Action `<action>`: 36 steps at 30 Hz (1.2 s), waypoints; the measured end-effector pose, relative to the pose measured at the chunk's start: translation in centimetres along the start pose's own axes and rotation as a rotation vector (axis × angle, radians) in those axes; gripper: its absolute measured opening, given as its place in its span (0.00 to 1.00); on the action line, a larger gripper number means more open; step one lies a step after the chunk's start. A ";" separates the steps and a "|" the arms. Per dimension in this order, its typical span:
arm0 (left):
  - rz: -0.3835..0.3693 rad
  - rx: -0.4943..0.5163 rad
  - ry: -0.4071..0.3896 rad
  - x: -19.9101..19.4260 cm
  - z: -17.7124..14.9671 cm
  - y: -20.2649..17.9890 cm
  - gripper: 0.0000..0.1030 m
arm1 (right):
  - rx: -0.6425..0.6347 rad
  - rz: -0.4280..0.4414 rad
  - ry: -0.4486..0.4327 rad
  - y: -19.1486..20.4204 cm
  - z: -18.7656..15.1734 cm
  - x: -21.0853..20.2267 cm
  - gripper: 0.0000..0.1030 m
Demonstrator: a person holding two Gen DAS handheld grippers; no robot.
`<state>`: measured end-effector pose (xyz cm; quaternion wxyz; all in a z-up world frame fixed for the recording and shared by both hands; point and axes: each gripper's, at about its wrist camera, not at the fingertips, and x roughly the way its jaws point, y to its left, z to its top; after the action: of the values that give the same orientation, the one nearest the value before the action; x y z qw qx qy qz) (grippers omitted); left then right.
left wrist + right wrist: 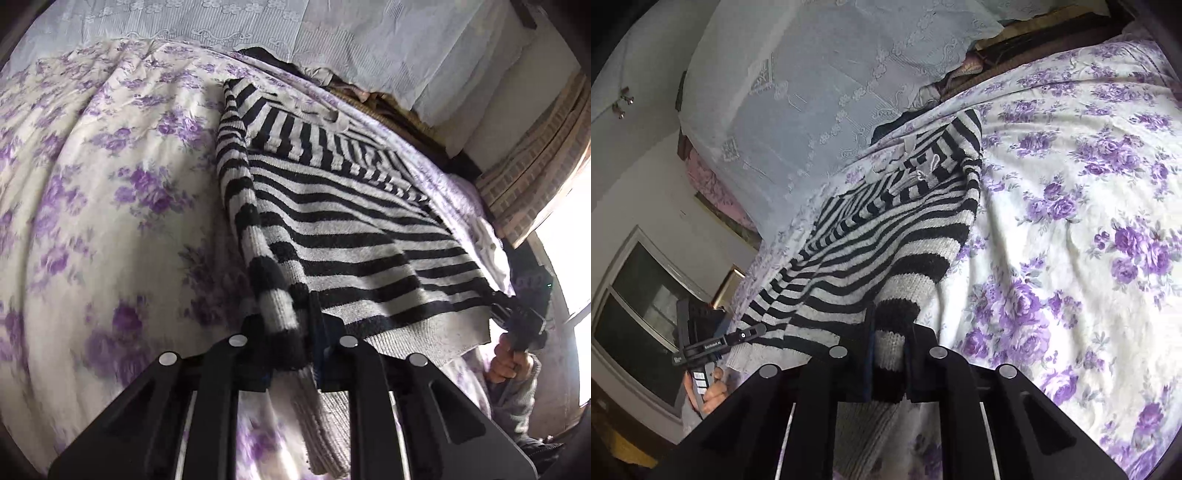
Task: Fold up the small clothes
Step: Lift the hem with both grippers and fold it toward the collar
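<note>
The left claw is pinched tight on the sweater, its jaws nearly together on a striped sleeve and the hem corner beside it. The right claw is clamped the same way on the other sleeve and hem corner. Each shows in the other's camera, held in a hand at the far end of the hem.

The sweater lies on the bed, spread over the floral sheet, its hem at the near edge where both claws are and its collar well away toward the far edge, near the lace cloth. The sleeves run along the two sides, so the long axis goes straight away from the claws, hem to collar. The hem looks raised off the sheet, though the fisheye makes that hard to be sure of.

The fold ahead would likely carry the hem forward along that axis toward the collar. Neither hand is nearer: each has its own corner, and they would need to travel level with each other to land the edge square
</note>
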<state>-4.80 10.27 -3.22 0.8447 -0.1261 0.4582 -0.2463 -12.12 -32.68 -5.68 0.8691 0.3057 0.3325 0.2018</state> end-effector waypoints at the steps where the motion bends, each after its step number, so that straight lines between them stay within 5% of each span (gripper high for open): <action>1: -0.011 -0.010 -0.001 -0.3 -0.4 0.1 0.14 | 0.000 0.007 -0.001 0.0 -0.2 -0.3 0.12; 9: -0.036 -0.042 0.033 -1.3 -3.3 0.6 0.15 | 0.012 0.029 0.053 -0.4 -1.9 -1.1 0.12; 14: -0.039 -0.090 0.080 -0.3 -3.6 1.6 0.26 | 0.030 0.002 0.136 -0.8 -2.0 0.4 0.27; 20: -0.006 -0.043 0.102 0.0 -3.3 0.9 0.15 | -0.020 0.004 0.102 0.6 -2.4 -0.3 0.14; 27: -0.074 -0.031 0.092 -1.1 -0.3 0.3 0.13 | -0.053 0.045 0.084 2.5 0.5 -0.8 0.13; 36: -0.050 -0.026 0.038 -0.5 5.8 -0.9 0.13 | -0.006 0.022 0.050 2.7 6.1 1.5 0.13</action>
<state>-0.48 9.69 0.73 0.8278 -0.1436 0.4739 -0.2637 -7.24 -32.26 -0.94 0.8590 0.3016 0.3504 0.2198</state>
